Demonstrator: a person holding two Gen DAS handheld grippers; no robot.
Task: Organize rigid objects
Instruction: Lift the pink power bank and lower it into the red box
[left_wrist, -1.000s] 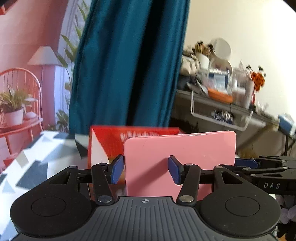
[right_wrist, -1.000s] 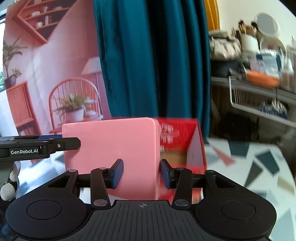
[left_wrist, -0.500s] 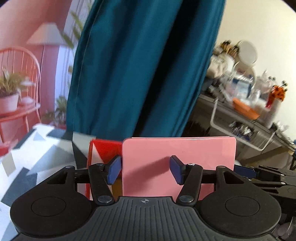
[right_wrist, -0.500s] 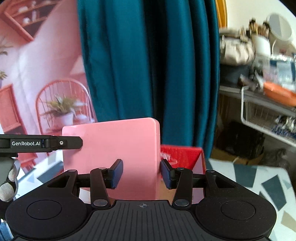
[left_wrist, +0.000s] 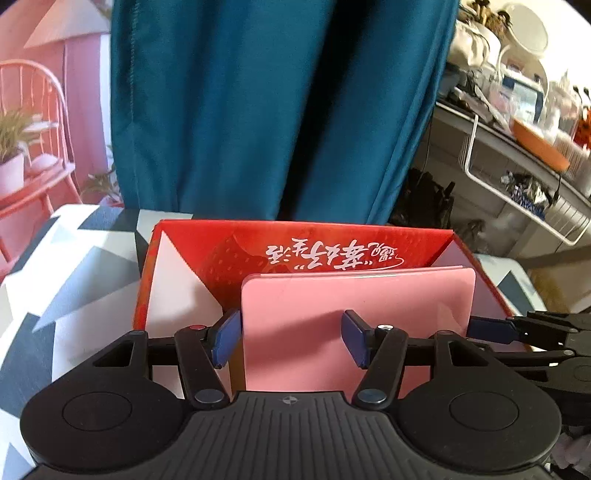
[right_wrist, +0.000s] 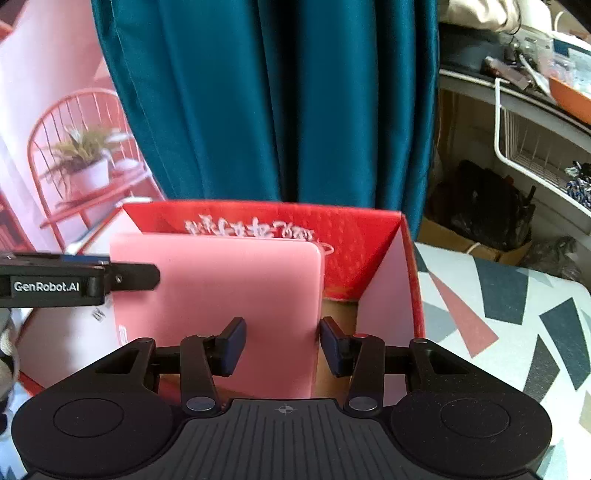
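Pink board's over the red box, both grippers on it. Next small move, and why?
Probably lower it straight down: the pink board, held upright by the left gripper and right gripper, already sits between the red box walls, apparently not yet bottomed.

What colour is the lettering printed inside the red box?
White, on the red inner wall of the red box; clearest in the left wrist view.

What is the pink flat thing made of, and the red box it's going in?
The pink board looks like smooth hard plastic: even colour, rounded corners, a soft sheen, though coated card is possible. The red box looks like glossy printed cardboard: thin folded walls, plain whitish insides, white writing on shiny red. Both tongs, left and right, sit at the board's edges.
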